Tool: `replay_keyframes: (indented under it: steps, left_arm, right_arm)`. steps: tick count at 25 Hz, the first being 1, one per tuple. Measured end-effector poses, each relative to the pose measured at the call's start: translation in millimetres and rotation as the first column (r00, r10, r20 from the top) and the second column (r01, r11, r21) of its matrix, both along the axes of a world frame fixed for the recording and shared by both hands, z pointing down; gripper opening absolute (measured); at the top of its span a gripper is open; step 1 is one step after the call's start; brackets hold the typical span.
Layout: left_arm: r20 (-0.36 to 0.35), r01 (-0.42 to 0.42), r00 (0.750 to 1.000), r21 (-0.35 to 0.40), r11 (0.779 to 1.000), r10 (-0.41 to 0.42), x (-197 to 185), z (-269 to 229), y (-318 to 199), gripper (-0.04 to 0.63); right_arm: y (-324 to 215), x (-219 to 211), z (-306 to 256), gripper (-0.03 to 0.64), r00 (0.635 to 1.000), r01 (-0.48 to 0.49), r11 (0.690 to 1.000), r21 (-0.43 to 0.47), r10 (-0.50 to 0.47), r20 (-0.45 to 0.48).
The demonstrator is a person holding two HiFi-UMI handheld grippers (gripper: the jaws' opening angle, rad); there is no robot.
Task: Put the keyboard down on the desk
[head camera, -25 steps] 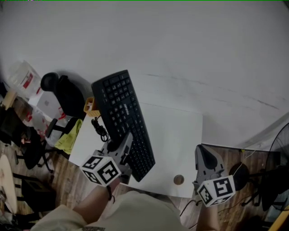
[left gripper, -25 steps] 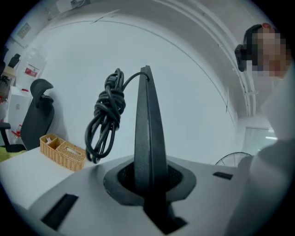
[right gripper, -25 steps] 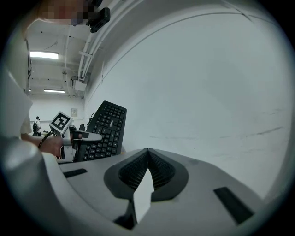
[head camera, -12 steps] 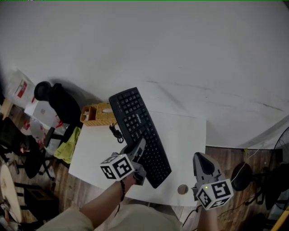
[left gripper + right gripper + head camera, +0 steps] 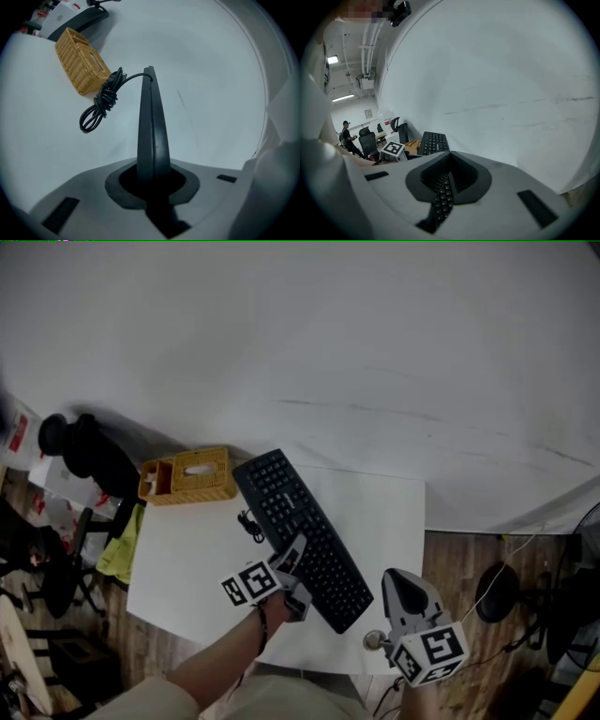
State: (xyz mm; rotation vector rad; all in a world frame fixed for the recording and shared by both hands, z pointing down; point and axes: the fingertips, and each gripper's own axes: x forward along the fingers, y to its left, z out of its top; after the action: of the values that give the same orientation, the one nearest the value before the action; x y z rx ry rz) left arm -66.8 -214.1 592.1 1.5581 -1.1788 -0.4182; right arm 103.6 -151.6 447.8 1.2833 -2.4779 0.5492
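A black keyboard (image 5: pixel 302 532) lies slantwise over the white desk (image 5: pixel 187 559), its far end toward the wall. My left gripper (image 5: pixel 294 561) is shut on its near left edge. The left gripper view shows the keyboard (image 5: pixel 151 126) edge-on between the jaws of the left gripper (image 5: pixel 151 174). Its coiled cable (image 5: pixel 100 106) hangs at the far end. I cannot tell whether the keyboard rests on the desk. My right gripper (image 5: pixel 402 581) hovers at the desk's near right corner, jaws together and nothing between them. From the right gripper (image 5: pixel 449 172) the keyboard (image 5: pixel 432 142) shows at the left.
A wicker box (image 5: pixel 187 476) stands at the desk's far left corner, just beyond the cable (image 5: pixel 251 522). A small brown round thing (image 5: pixel 373 640) lies at the near right edge beside my right gripper. Black chairs (image 5: pixel 89 451) stand on the floor to the left, and a fan base (image 5: pixel 497 596) to the right.
My left gripper has carried the keyboard to the right, toward the desk's middle and lower over it. The wicker box has come fully into view. The right gripper drifted slightly left.
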Motion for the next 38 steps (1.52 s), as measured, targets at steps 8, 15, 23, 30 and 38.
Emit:
replay_keyframes:
  steps: [8, 15, 23, 30, 38]
  left_arm:
    - [-0.074, 0.012, 0.997, -0.111, 0.994, -0.02, 17, 66, -11, 0.078]
    - [-0.104, 0.026, 0.993, -0.199, 0.98, -0.048, 12, 107, -15, 0.078]
    - [-0.101, 0.06, 0.99, -0.321, 0.945, -0.097, 10, 134, -19, 0.144]
    - [0.011, 0.048, 0.999, -0.359, 0.932, -0.047, 8, 131, -13, 0.236]
    - [0.133, -0.012, 0.988, -0.465, 0.885, 0.084, 9, 134, 15, 0.359]
  right_arm:
    - [-12, 10, 58, 0.025, 0.997, -0.034, 0.994, -0.102, 0.026, -0.075]
    - [-13, 9, 88, 0.025, 0.995, -0.05, 0.986, -0.156, 0.036, -0.096]
    - [-14, 0, 108, 0.026, 0.996, -0.053, 0.979, -0.195, 0.037, -0.084]
    - [-7, 6, 109, 0.025, 0.995, -0.062, 0.978, -0.201, 0.043, -0.094]
    - [-6, 10, 91, 0.025, 0.995, -0.057, 0.985, -0.163, 0.042, -0.094]
